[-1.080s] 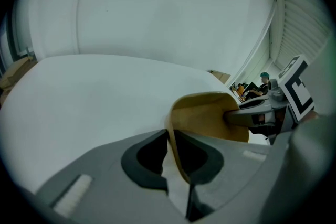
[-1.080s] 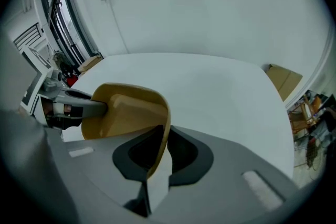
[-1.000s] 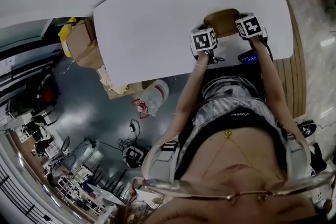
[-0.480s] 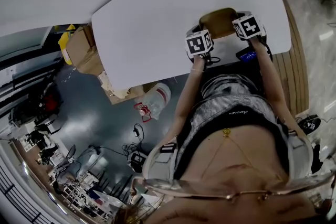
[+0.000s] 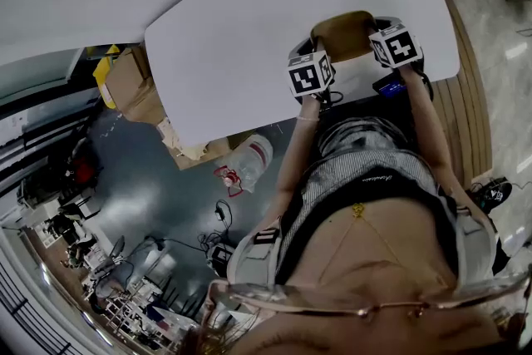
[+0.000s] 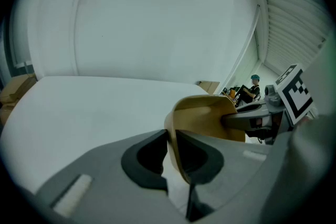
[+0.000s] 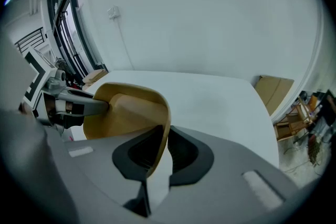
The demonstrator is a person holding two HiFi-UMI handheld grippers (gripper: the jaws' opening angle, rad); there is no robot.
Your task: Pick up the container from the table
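A tan, shallow container point(image 5: 347, 35) is held between both grippers above the near edge of the white table point(image 5: 249, 21). My left gripper point(image 6: 171, 157) is shut on the container's point(image 6: 205, 115) left rim. On the opposite rim of the container point(image 7: 126, 113), my right gripper point(image 7: 160, 157) is shut too. In the head view the left gripper point(image 5: 316, 62) and the right gripper point(image 5: 384, 36) flank the container, each with its marker cube. Each gripper view shows the other gripper's jaws clamped on the far rim.
The table's near edge point(image 5: 249, 127) runs just below the grippers. Below it on the dark floor lie cardboard boxes point(image 5: 137, 83), a plastic jug point(image 5: 249, 158) and cables. A wooden-slat surface point(image 5: 465, 96) lies to the right.
Both grippers with the container have shifted slightly up and away from the person over the table edge; the grip is unchanged.
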